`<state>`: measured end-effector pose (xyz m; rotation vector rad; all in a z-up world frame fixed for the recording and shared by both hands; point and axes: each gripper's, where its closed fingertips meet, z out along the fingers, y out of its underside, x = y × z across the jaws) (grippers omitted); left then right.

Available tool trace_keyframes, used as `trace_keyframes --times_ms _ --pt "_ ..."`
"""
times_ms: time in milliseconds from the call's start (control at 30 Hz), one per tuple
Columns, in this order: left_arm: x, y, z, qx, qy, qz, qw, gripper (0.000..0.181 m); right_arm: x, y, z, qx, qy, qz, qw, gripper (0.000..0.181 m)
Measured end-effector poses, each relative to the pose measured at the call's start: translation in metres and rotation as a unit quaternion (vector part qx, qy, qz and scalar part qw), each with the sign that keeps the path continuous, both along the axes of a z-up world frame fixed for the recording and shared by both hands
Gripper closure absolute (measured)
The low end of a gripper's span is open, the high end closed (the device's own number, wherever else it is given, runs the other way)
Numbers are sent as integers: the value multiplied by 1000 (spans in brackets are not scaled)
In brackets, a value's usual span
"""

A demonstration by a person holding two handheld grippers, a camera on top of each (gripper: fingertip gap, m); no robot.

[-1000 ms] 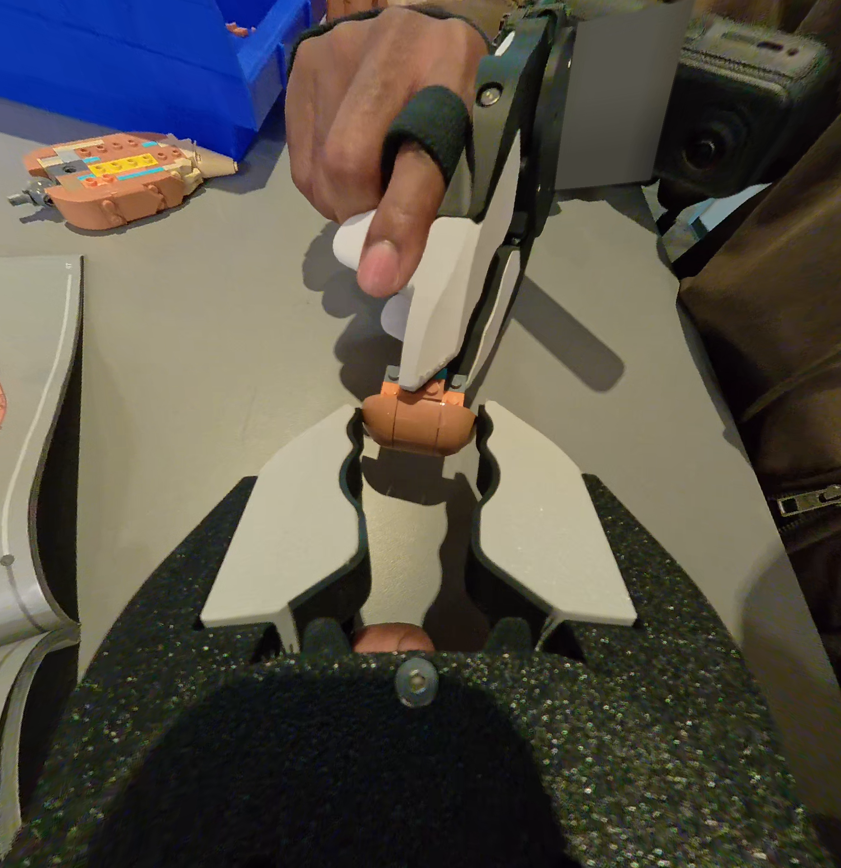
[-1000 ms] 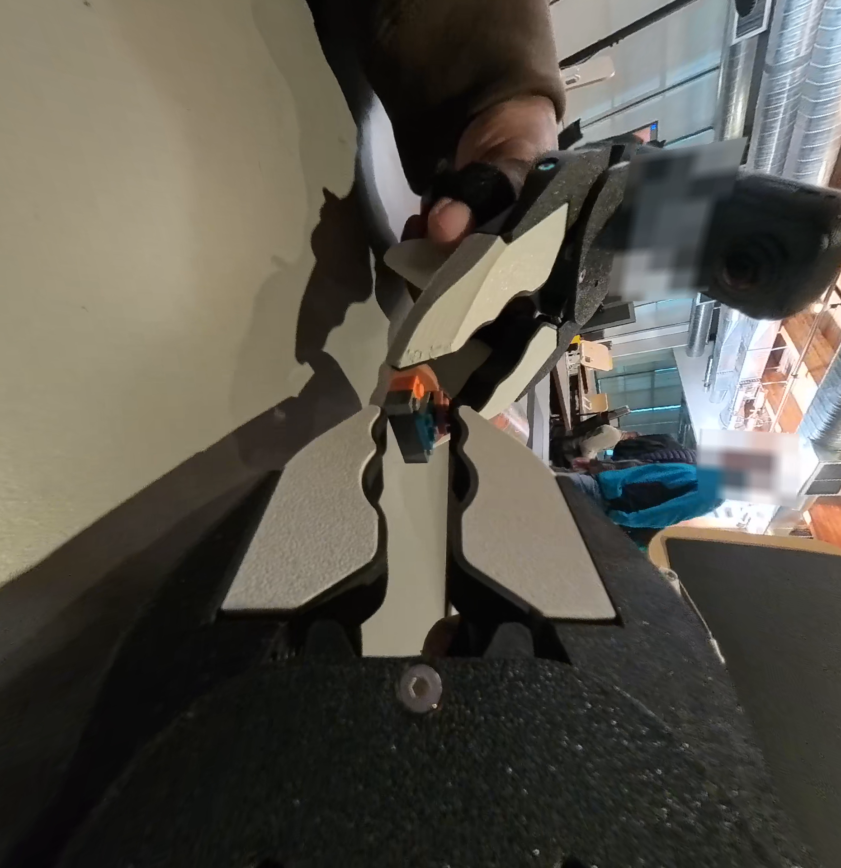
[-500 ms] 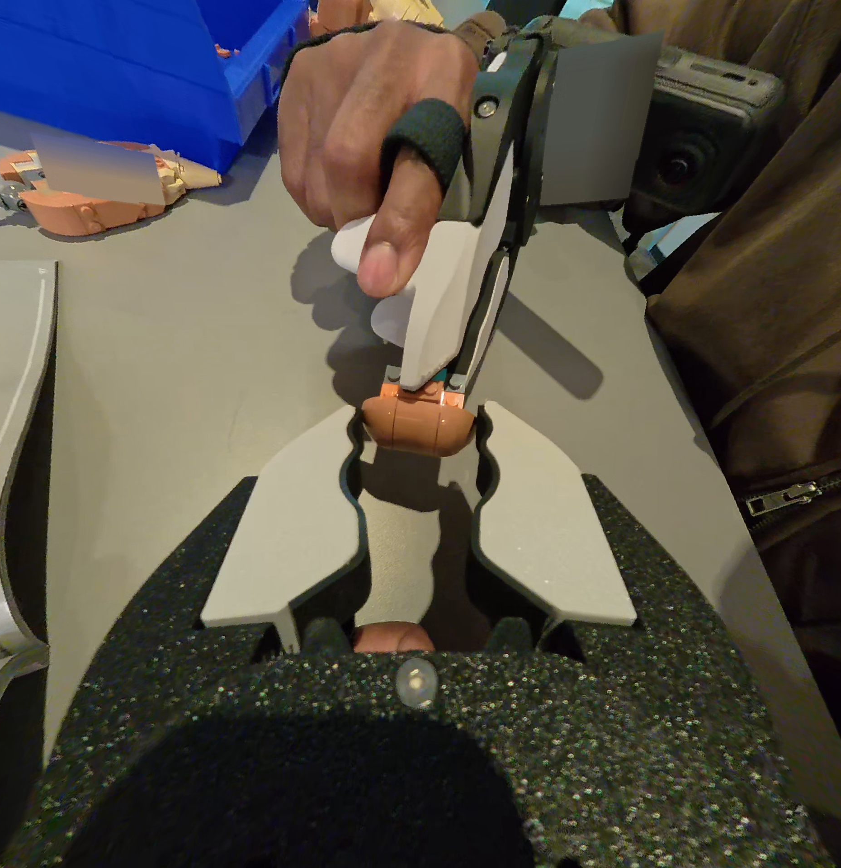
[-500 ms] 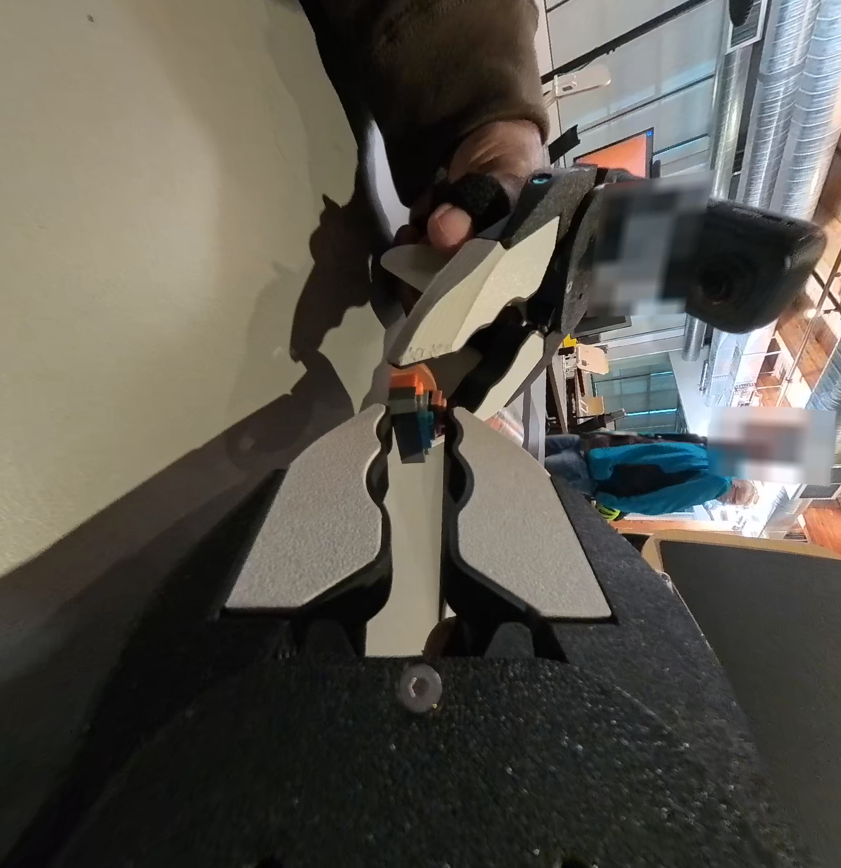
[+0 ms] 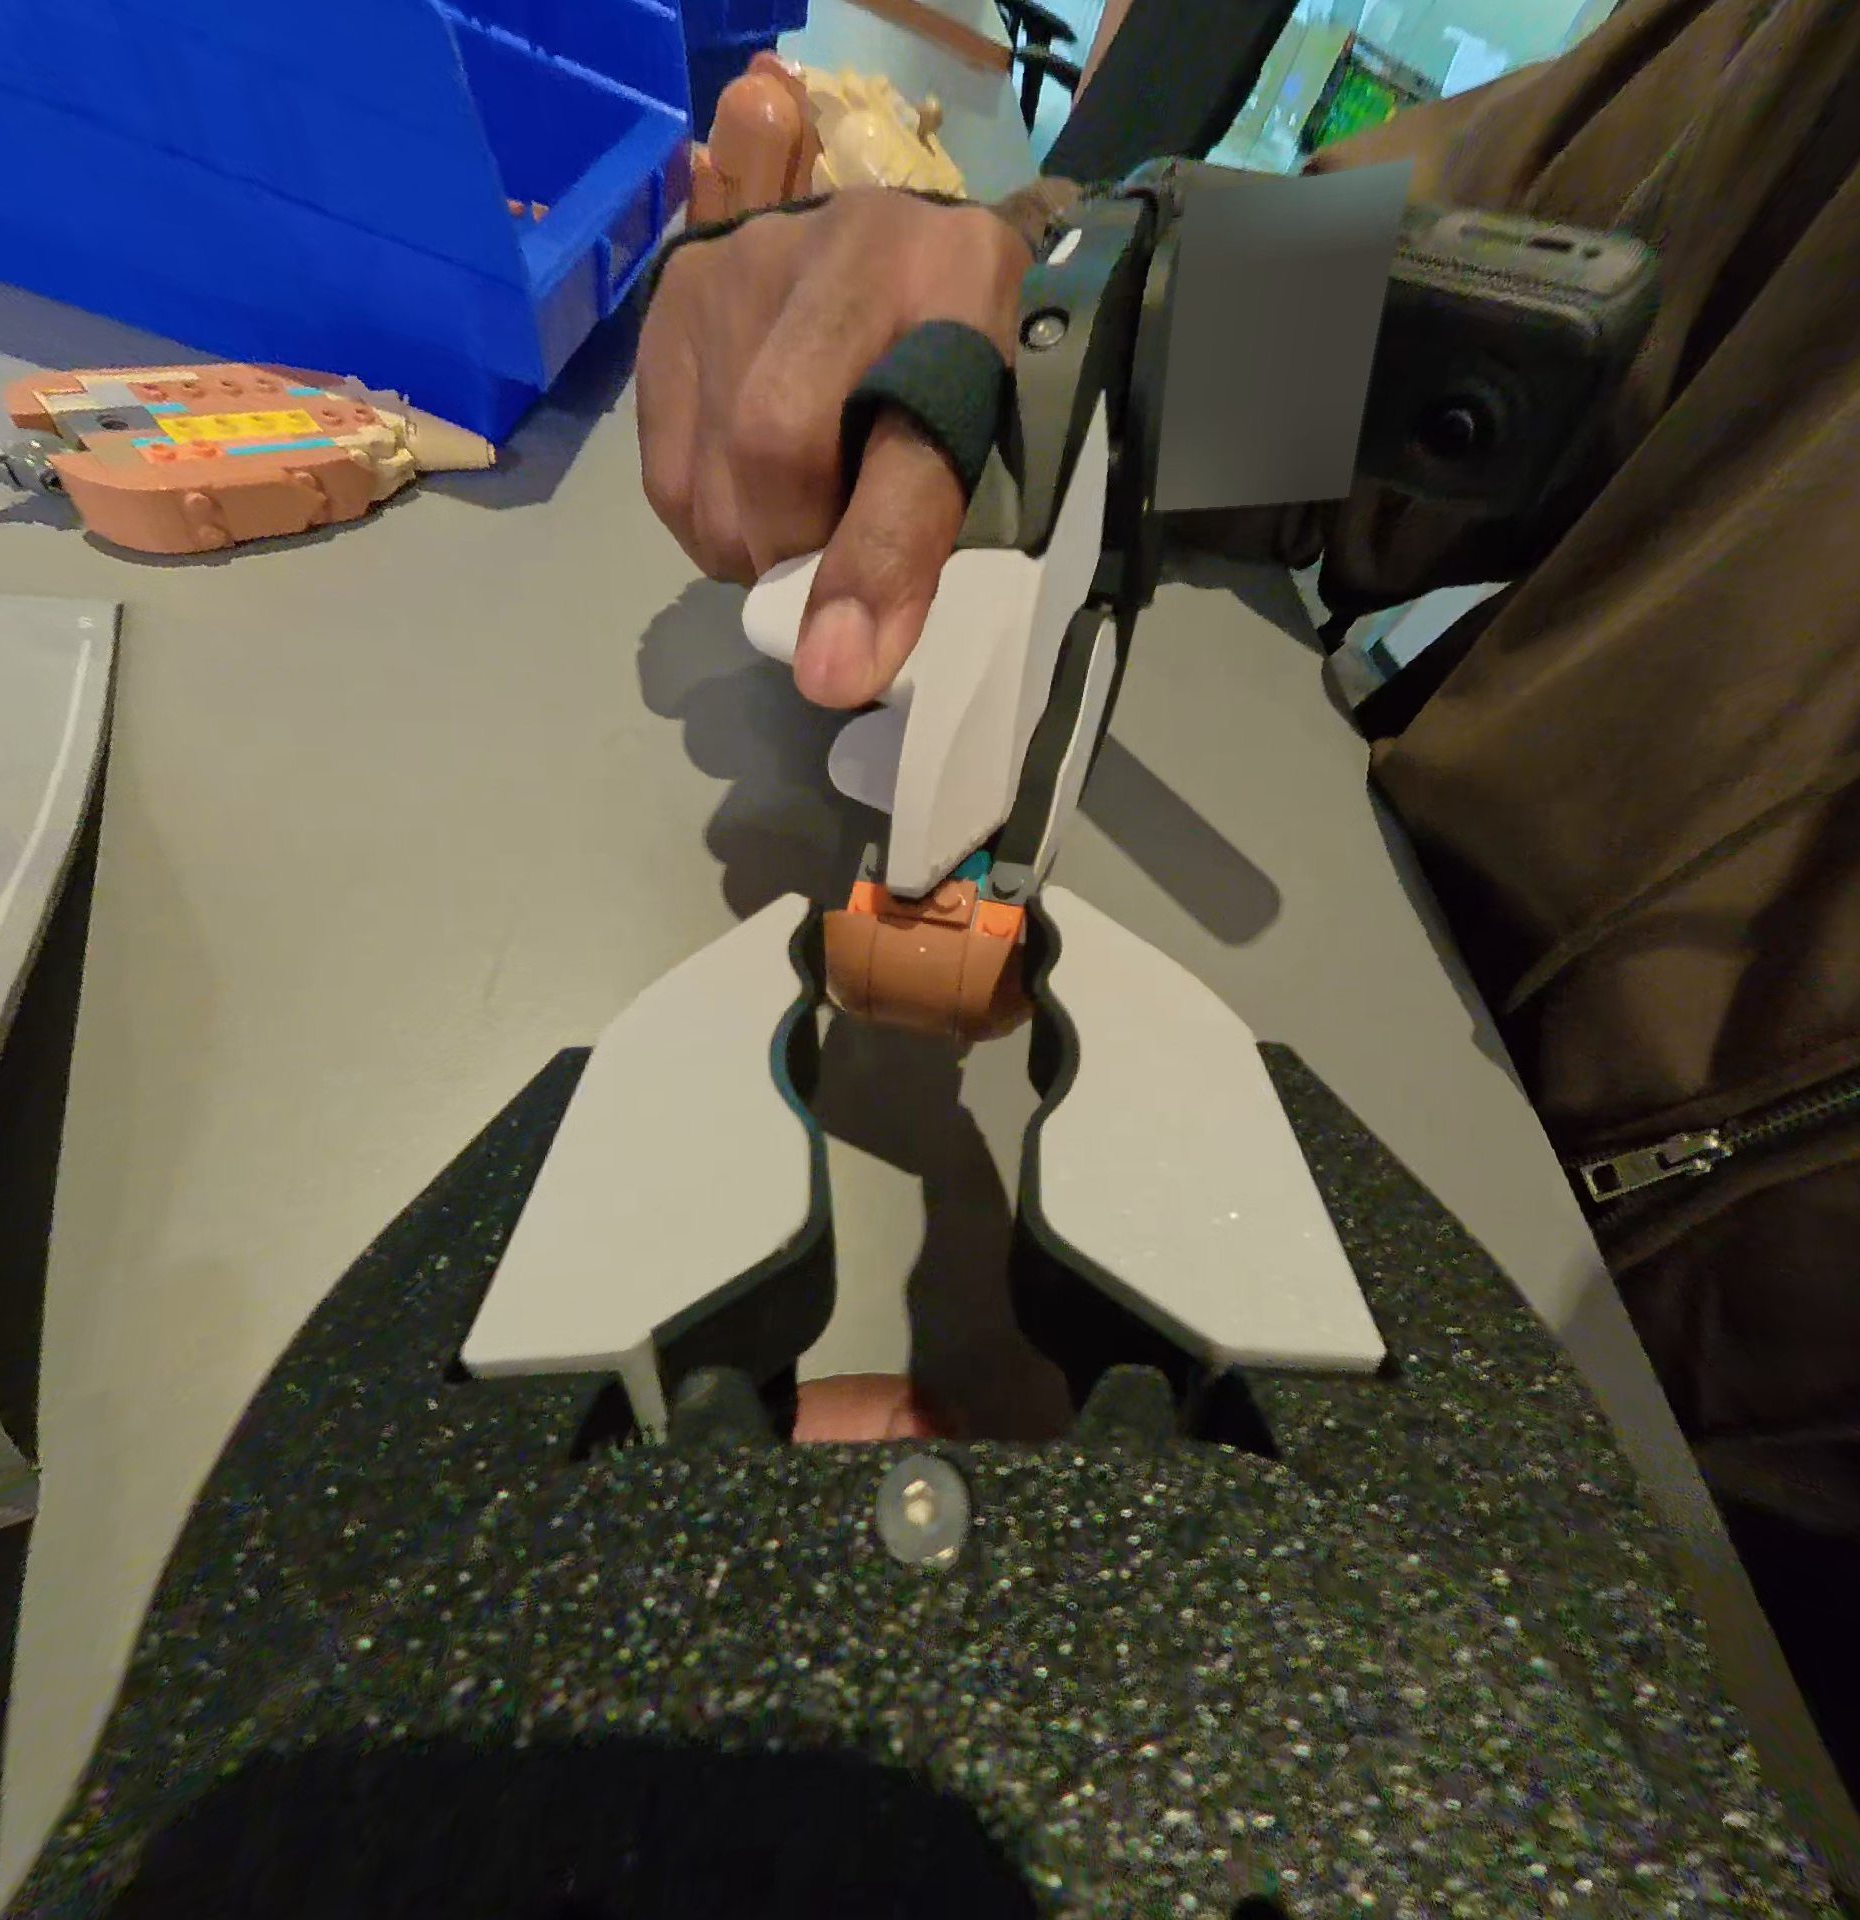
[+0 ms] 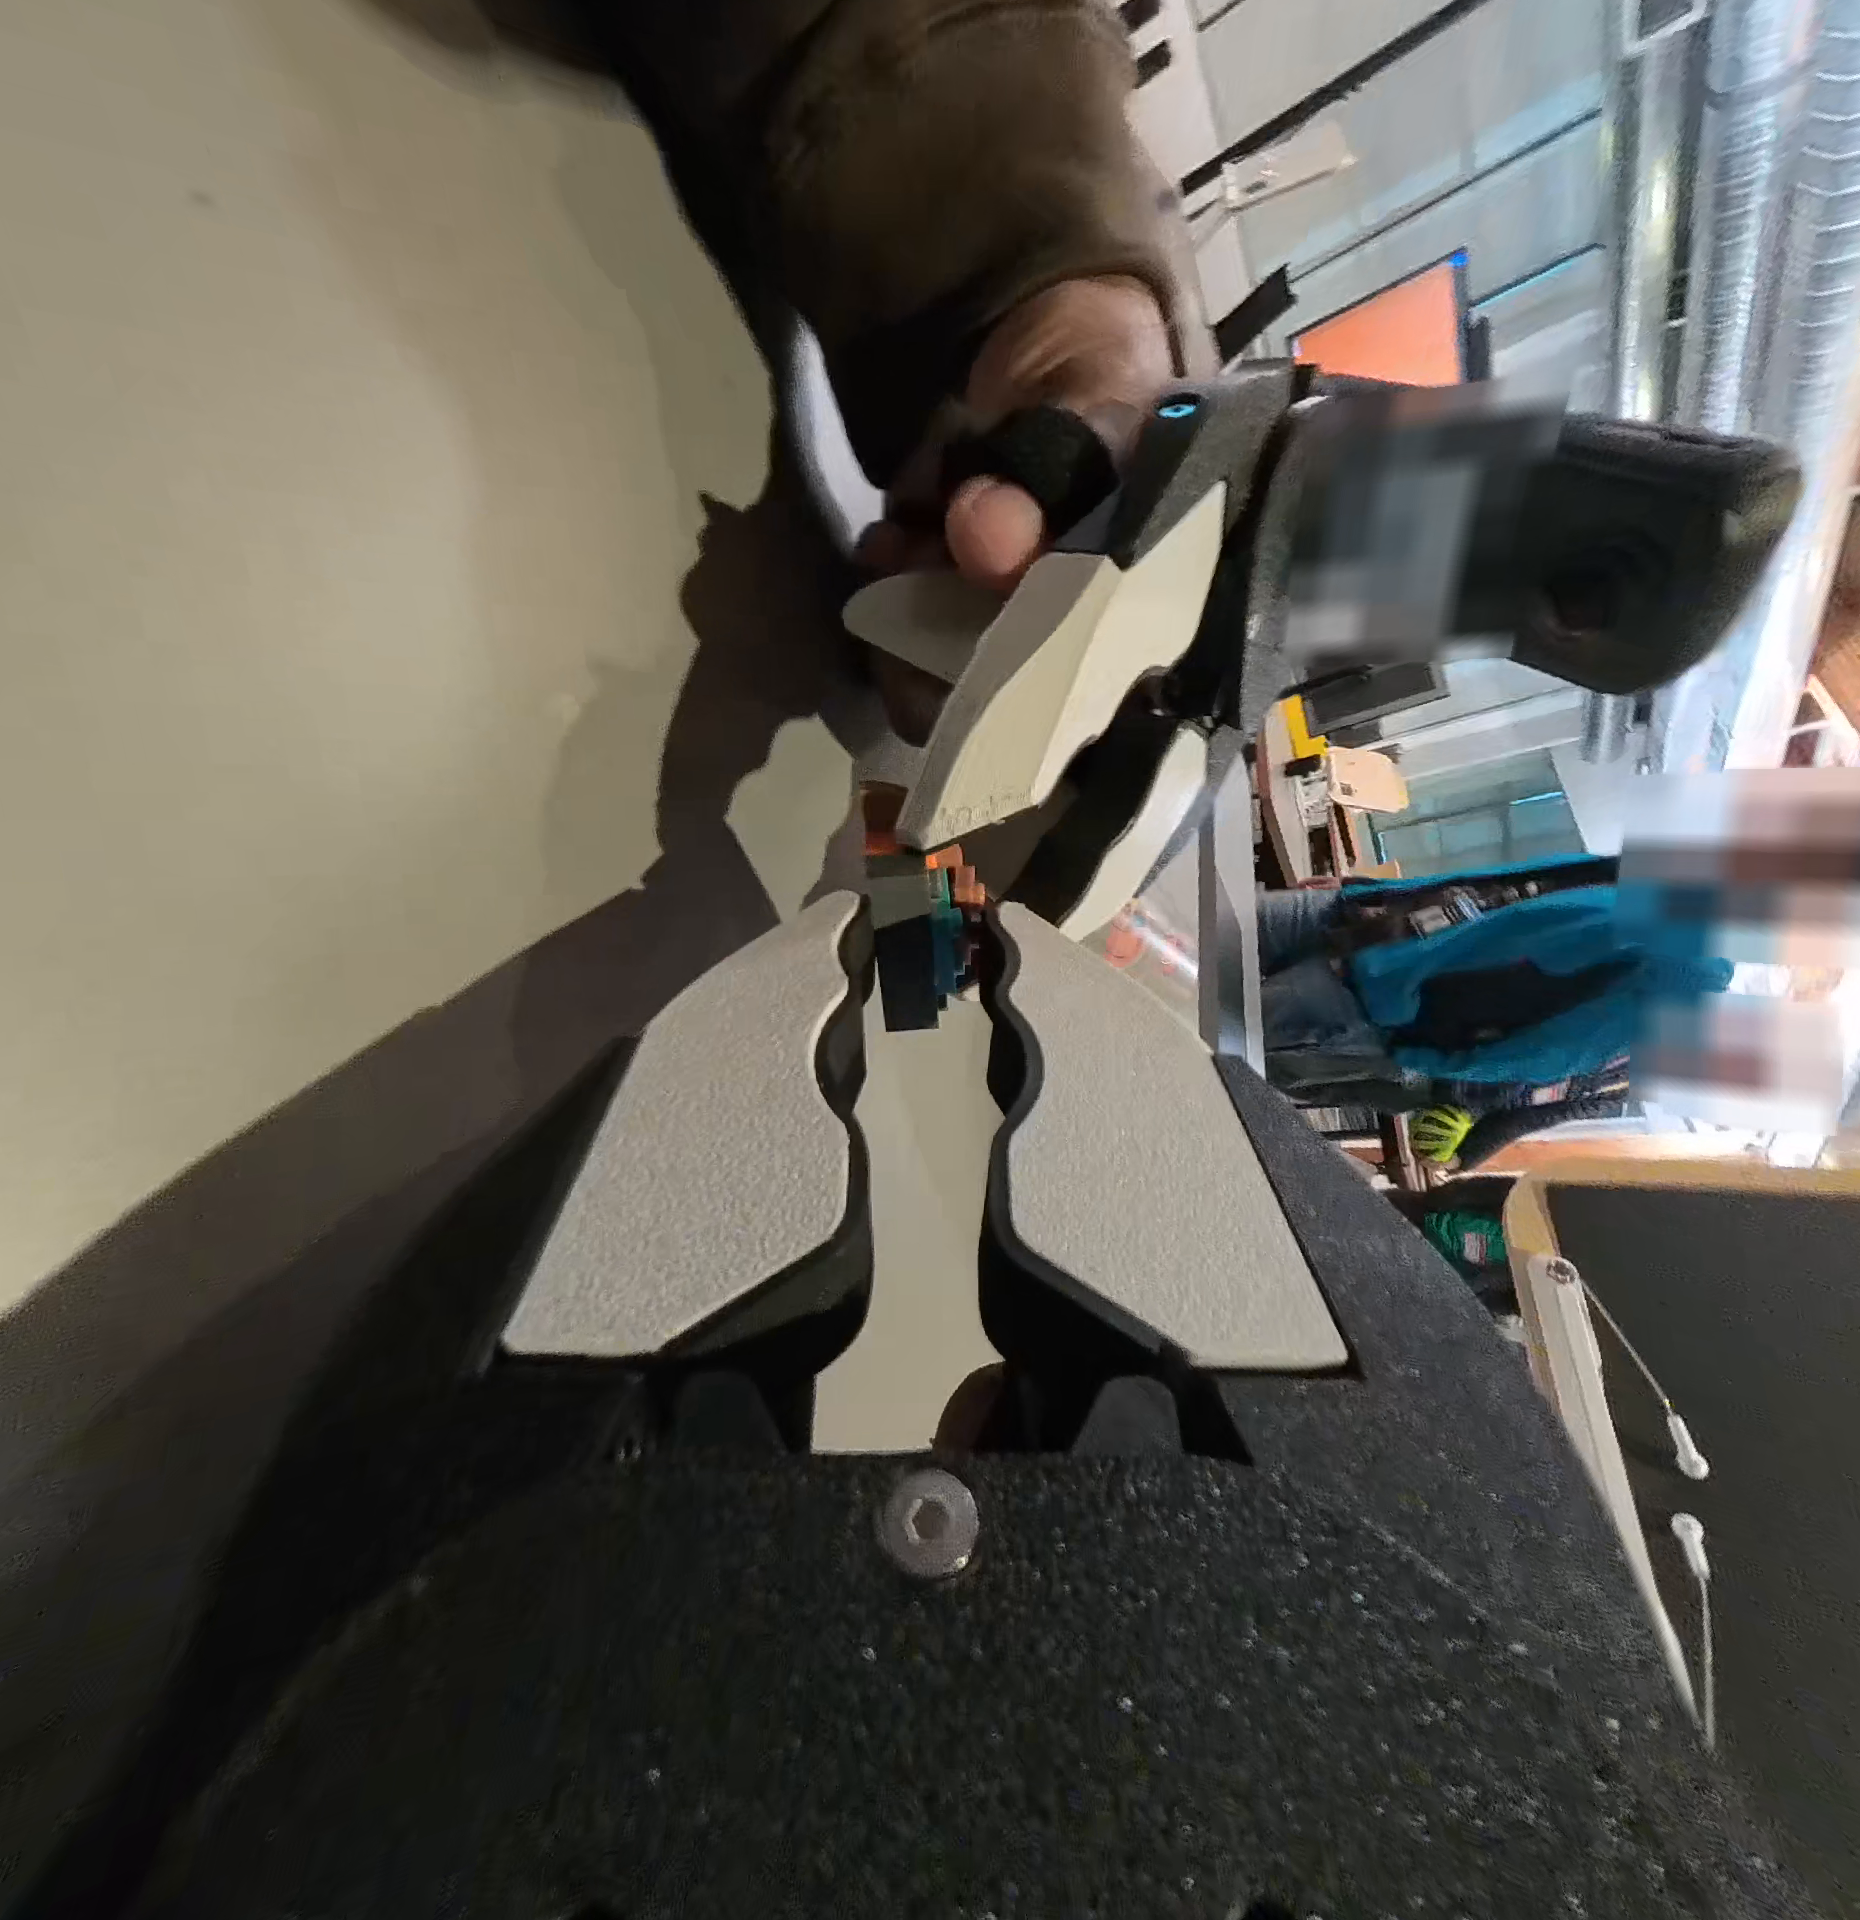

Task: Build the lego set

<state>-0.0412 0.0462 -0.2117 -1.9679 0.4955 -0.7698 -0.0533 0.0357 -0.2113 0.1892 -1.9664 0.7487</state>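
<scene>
a grey table (image 5: 406, 790) is the work surface, with a wide hall of windows and pipes behind it in the right wrist view; above the table, between both tools, there is the small lego assembly (image 5: 921, 971), a rounded brown block with orange plates on top and some teal and dark grey pieces above them; the left gripper (image 5: 921, 977) is closed around the brown block, one finger pressing on each side of it; the right gripper (image 5: 957, 878) comes down from above, held by a hand (image 5: 801, 384) with a black strap on one finger, and its tips are clenched on the teal and grey pieces on top of the same assembly; in the right wrist view the right gripper (image 6: 926, 940) shows the dark and teal pieces (image 6: 921, 951) squeezed between its two fingers, and the left gripper (image 6: 983, 831) meets them from the far side; this view is a little blurred, so the small parts are not clear; further away on the table, at the left, lies a bigger half-built model (image 5: 219, 457) in brown with yellow and teal plates; behind it stands a blue bin (image 5: 313, 177); a grey booklet (image 5: 27, 790) lies at the left edge; a brown jacket (image 5: 1632, 675) with a zipper fills the right side.
</scene>
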Motion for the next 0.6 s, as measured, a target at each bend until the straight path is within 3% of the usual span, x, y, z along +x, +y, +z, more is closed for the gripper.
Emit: trace_keyframes --times_ms 167,300,433,600 --pt "-5 2 5 9 -13 15 1000 137 -7 8 6 -22 13 -28 999 162" --pt "-12 2 17 47 -20 24 998 126 -14 21 23 -124 -17 -70 990 162" --pt "-15 12 29 162 71 58 982 135 -15 26 40 -217 -54 -81 971 162" --pt "-20 20 28 222 173 87 956 154 -13 25 44 -252 -74 -77 962 162"
